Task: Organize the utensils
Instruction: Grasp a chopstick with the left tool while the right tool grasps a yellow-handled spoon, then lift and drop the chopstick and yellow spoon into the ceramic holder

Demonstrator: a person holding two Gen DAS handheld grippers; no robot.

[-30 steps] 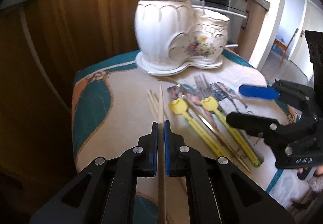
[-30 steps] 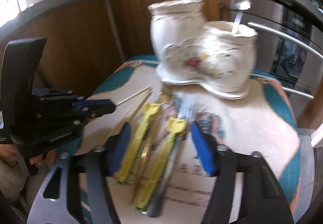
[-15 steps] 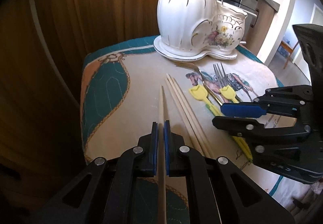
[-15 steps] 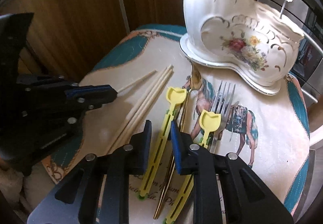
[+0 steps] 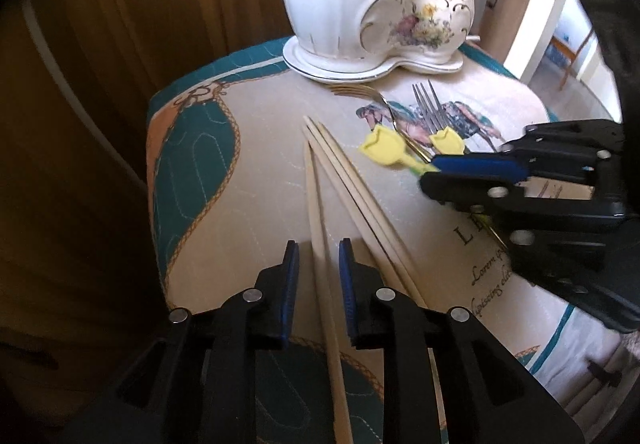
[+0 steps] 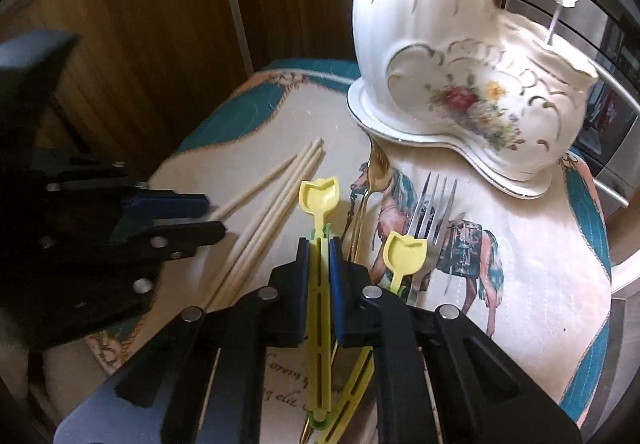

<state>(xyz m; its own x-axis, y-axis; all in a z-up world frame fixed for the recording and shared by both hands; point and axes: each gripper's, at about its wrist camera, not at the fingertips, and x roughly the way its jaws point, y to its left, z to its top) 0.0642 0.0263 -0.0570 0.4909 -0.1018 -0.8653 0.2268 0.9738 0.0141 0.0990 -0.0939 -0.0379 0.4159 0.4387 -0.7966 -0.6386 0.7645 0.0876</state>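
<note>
— Yellow plastic stick (image 6: 320, 284) is clamped in the right tongs (image 6: 319, 244); the jaws have just been closing and now pinch its stem, the tulip-shaped head poking out ahead of them.

— And the left tongs (image 5: 319, 244)?

— Those have just been opening. One wooden chopstick (image 5: 316, 212) lies between the blue pads on the cloth-covered surface (image 5: 256, 172), with a gap on either side, so nothing is gripped there.

— Where's the rest?

— Three more chopsticks (image 5: 352, 188) lie just beside that one, fanning slightly. A second yellow stick (image 6: 402, 256) rests over a silver fork (image 6: 434, 204), and a gold-coloured fork (image 6: 374, 172) lies between the two yellow sticks.

— The holder?

— White china holder (image 6: 452, 56), shaped like a boot and painted with flowers, stands at the far end of the cloth, a wooden stick and a thin metal handle rising from it.
</note>
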